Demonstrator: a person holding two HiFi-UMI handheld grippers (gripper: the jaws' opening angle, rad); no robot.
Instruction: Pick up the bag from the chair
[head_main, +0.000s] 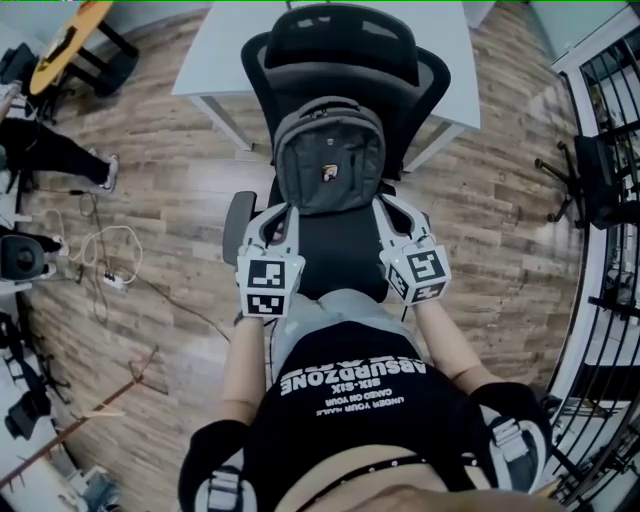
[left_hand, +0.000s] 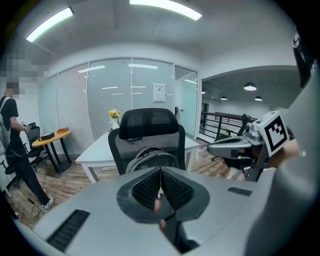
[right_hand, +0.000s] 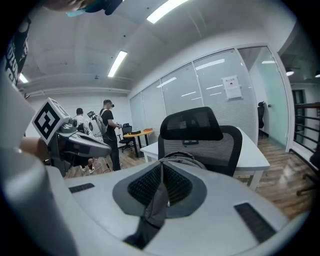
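Note:
A grey backpack stands upright on the seat of a black mesh office chair, leaning on the backrest. My left gripper is at the bag's lower left corner and my right gripper at its lower right. In the left gripper view the jaws are shut, with a dark strap hanging below the pads and the bag just beyond. In the right gripper view the jaws are shut on a grey strap that hangs down from between them, in front of the bag.
A white table stands right behind the chair. A person stands at the left by a round yellow table. Cables lie on the wooden floor at the left. A black railing runs along the right.

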